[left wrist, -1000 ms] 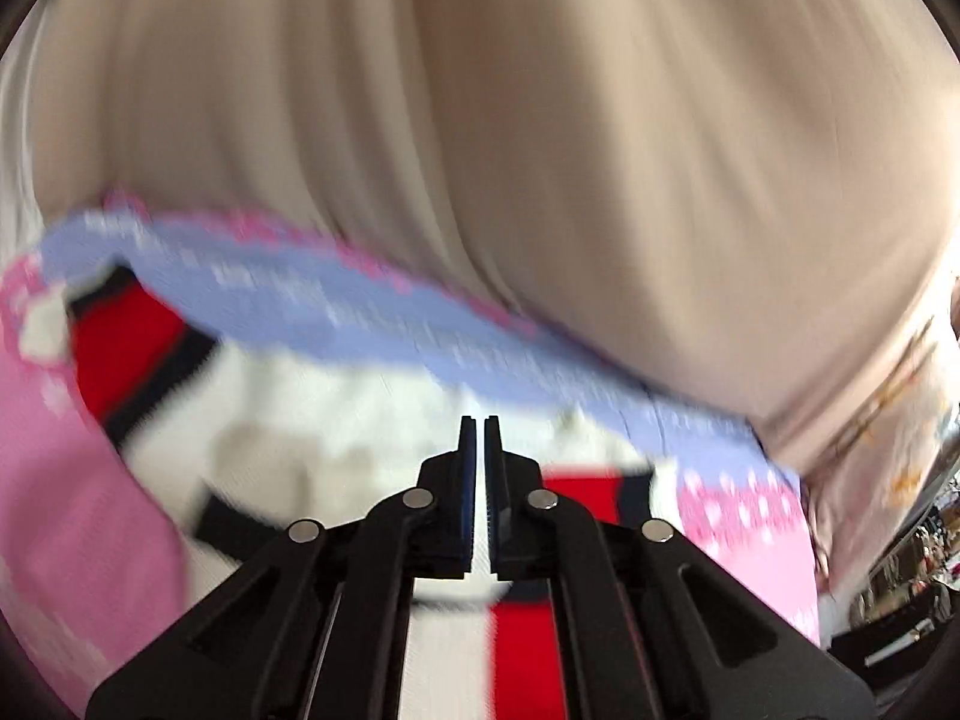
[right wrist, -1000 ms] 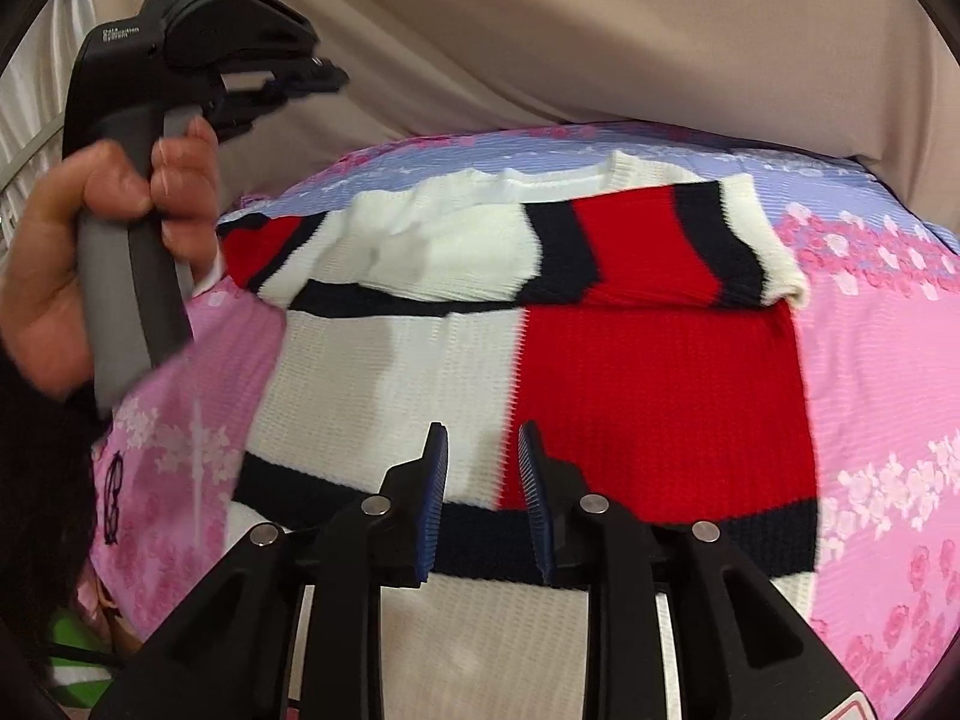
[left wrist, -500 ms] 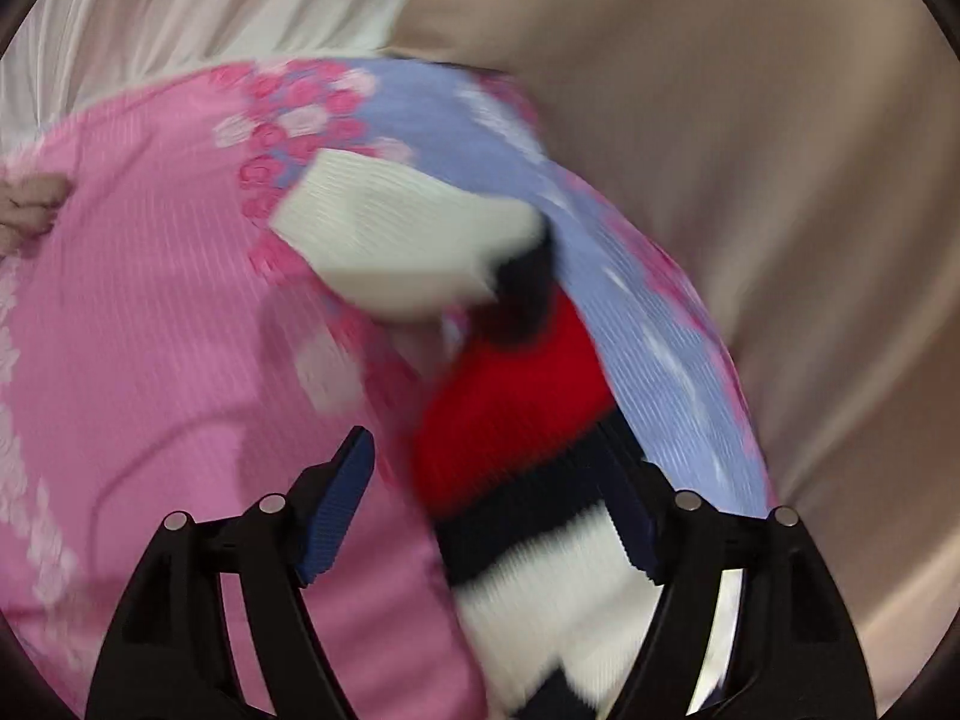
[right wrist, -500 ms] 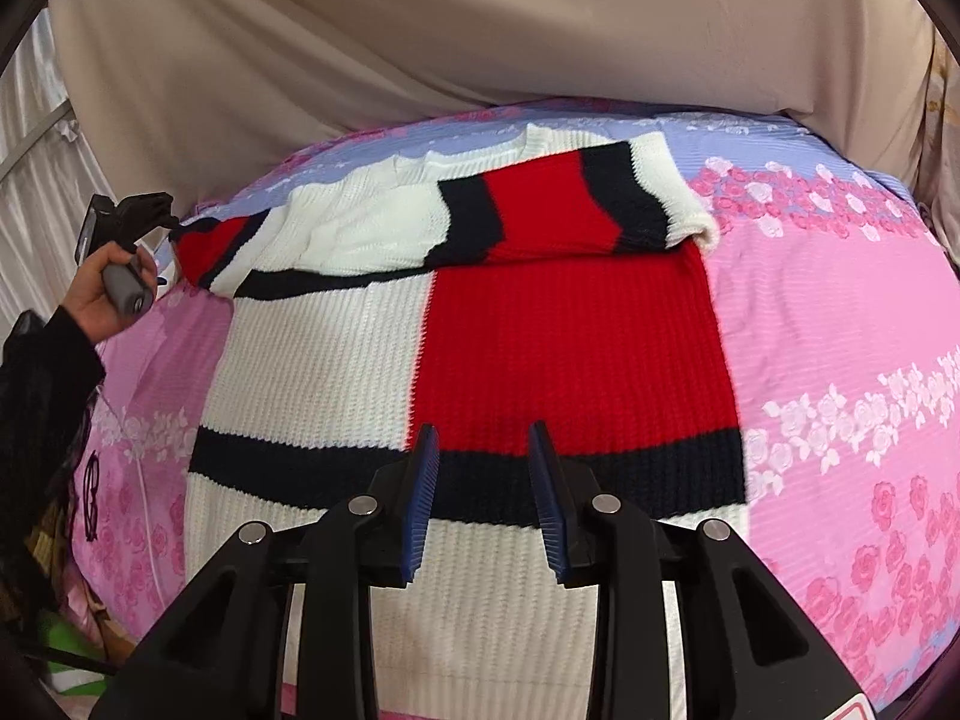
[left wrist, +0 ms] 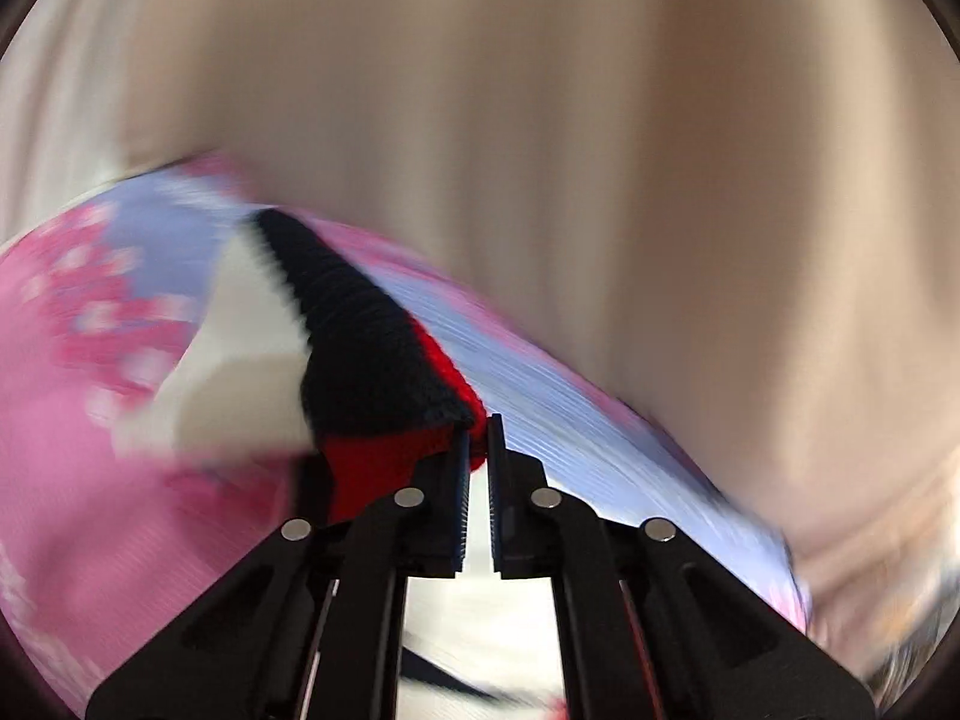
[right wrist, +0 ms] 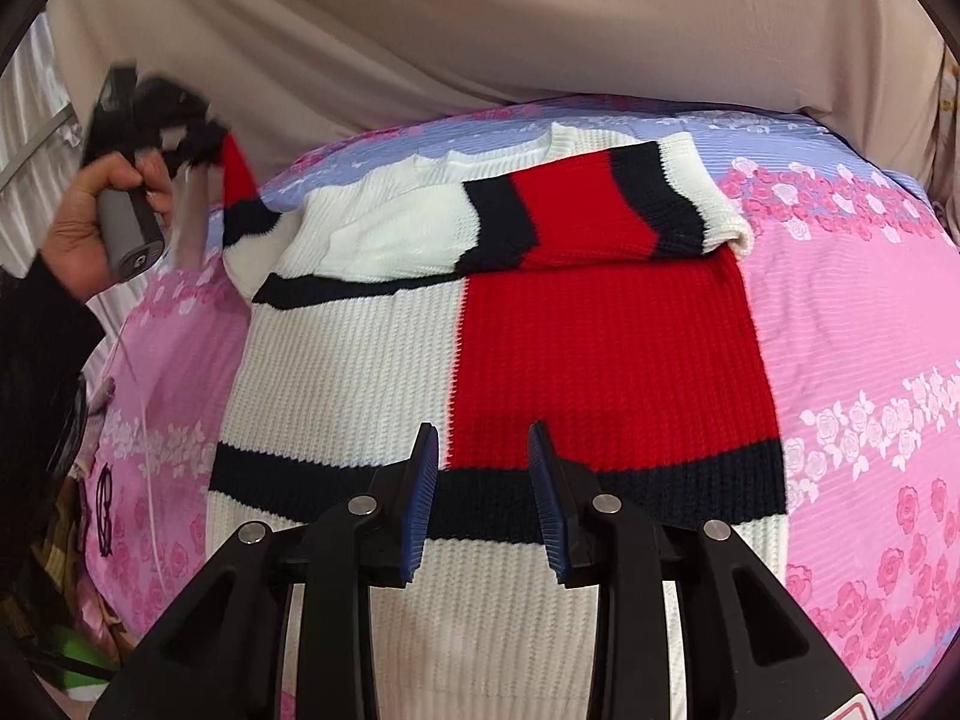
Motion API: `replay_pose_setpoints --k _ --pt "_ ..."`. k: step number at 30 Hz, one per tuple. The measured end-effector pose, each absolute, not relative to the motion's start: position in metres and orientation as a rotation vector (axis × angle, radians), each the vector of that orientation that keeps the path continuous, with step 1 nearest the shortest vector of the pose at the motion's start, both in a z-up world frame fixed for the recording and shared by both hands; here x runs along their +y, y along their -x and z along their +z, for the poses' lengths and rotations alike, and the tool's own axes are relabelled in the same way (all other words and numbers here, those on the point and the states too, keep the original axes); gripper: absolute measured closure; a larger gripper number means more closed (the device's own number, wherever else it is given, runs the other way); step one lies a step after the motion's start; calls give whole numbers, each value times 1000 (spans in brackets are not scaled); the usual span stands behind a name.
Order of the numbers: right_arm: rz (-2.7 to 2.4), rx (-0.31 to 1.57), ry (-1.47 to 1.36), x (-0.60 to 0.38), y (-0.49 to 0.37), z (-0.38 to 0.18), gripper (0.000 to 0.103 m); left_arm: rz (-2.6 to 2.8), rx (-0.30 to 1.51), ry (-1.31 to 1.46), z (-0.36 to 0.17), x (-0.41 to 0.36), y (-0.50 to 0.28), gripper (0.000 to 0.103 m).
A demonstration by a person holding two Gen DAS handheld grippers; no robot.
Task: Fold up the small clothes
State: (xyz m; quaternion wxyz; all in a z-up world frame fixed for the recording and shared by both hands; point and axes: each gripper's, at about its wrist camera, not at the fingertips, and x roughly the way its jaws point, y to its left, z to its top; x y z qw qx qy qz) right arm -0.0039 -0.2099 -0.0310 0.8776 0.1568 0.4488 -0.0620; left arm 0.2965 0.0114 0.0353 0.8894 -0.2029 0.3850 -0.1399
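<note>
Bright even light, left view motion-blurred, right view sharp, fisheye edges dark

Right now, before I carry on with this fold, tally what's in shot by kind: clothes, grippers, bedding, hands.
Clothes: 1, the knitted sweater, red, white and navy.
Grippers: 2, the left gripper clamped on the left sleeve, the right gripper open above the hem.
Bedding: 1, the floral bedspread.
Hands: 1, the left hand.
Total: 5.
</note>
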Motion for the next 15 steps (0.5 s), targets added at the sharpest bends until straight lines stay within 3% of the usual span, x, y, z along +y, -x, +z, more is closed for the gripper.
replay_pose_setpoints --k 1,3,4,5,7,9,15 --pt "-133 933 -328 -215 6 -31 72 -358 824 387 36 -20 -280 97" --pt "-151 929 -330 -230 13 -31 70 -491 913 298 19 -88 -246 83" --pt "-160 930 -333 -235 16 -32 69 -516 960 240 5 -115 -230 58" --pt "-175 931 -337 -245 21 -34 69 -507 1002 173 -10 -137 -214 39" --pt "-207 933 -332 -261 30 -35 69 -492 1031 121 -28 -151 -190 40" --pt "-237 927 -311 -276 37 -36 68 -458 1052 132 -39 -140 -175 34" --pt "-200 883 -122 -287 2 -26 66 -169 1104 321 -64 -37 -188 30"
